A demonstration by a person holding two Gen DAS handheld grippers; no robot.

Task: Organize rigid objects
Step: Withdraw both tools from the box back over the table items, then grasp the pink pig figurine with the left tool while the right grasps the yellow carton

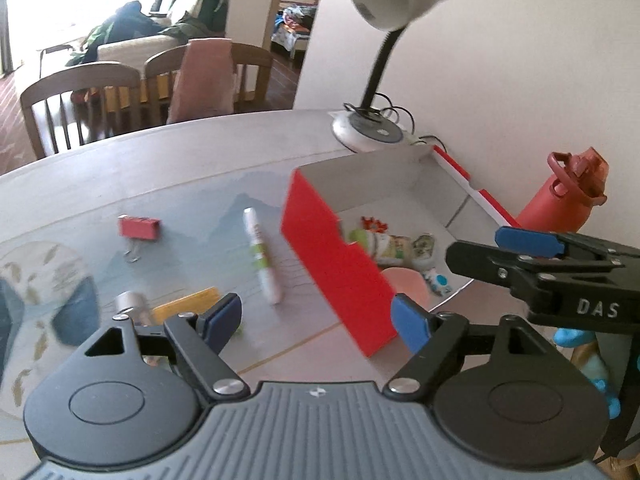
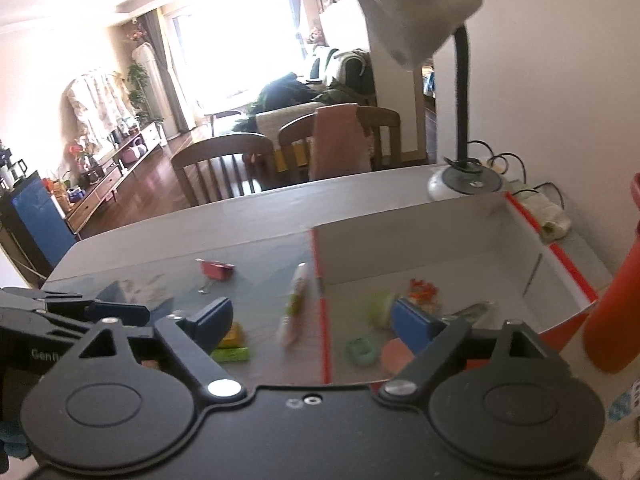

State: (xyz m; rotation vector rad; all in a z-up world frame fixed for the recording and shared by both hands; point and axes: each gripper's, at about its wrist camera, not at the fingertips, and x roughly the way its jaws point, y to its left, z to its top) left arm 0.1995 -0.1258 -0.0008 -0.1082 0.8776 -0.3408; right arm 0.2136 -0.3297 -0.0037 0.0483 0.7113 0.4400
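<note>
Both grippers hang above the table (image 1: pixel 168 160), jaws spread, nothing between the blue pads. Left gripper (image 1: pixel 318 320) is released over the mat's near edge; a silver cylinder (image 1: pixel 130 306) and a yellow block (image 1: pixel 186 307) lie just behind its left finger. Further left to right on the mat: red binder clip (image 1: pixel 139 227), white-green marker (image 1: pixel 262 256), then the red box (image 1: pixel 340 264) with white inside walls. Inside the box: a patterned roll (image 1: pixel 386 245), an orange trinket (image 1: pixel 374 224), a pink disc (image 1: pixel 406 280), a small blue-white figure (image 1: pixel 436 280), blurred, hard to identify. Right gripper (image 2: pixel 320 322) is also released, over the box's near corner. Desk lamp (image 1: pixel 380 40) stands behind the box, red bottle (image 1: pixel 560 196) to its right.
</note>
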